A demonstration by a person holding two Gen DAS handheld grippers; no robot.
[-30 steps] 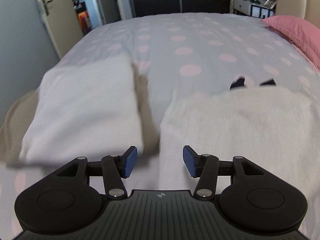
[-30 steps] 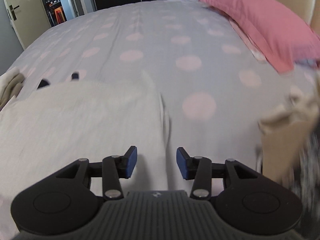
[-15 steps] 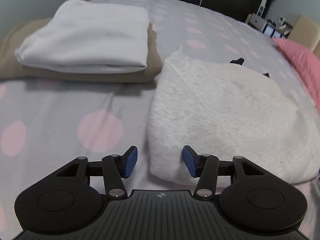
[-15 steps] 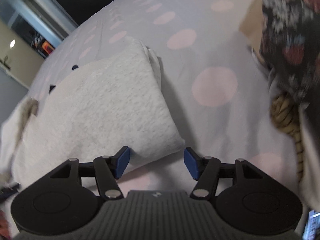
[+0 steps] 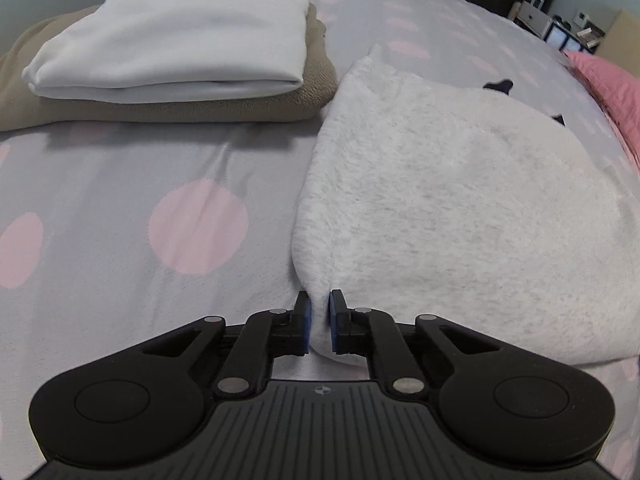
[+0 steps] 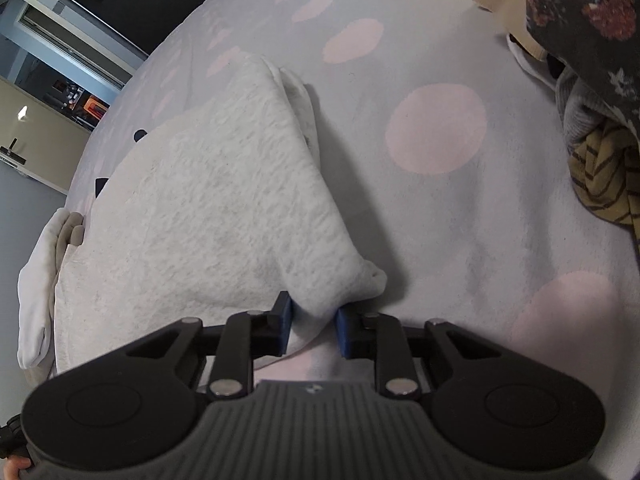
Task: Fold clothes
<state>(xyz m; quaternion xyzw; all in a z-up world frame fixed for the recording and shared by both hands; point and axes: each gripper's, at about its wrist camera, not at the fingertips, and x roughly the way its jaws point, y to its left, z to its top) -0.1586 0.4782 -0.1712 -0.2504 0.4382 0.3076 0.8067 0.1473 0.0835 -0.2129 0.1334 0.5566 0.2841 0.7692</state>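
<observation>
Bed [image 5: 120, 208] covered by a grey sheet with pink dots. At far left, a folded stack: a white garment [image 5: 180, 28] lies on top of a beige garment [image 5: 248, 108], both flat and squared. Just right of the stack, its far left corner close to the beige layer, lies the grey sweater [image 5: 460, 200], the item being folded; it rests flat on the sheet with two small black marks showing at its far edge. Left gripper [image 5: 319, 322] is low at the sweater's near left corner, blue pads drawn close together and pinching the fabric edge between them. In the right wrist view the same sweater [image 6: 208, 208] spans the left half of the frame, with the white garment's edge [image 6: 32, 304] visible beyond its far side. Right gripper [image 6: 314, 326] sits at the sweater's near right corner; its pads are set wider than the left pair, with a bunched fold of fabric clamped between them and the corner tip sticking out to the right. Further right, well apart from the sweater, a loose pile [image 6: 600, 112] of unfolded clothes: a dark floral piece over a mustard striped one. A pink pillow [image 5: 612, 84] lies at the right edge of the left wrist view.
</observation>
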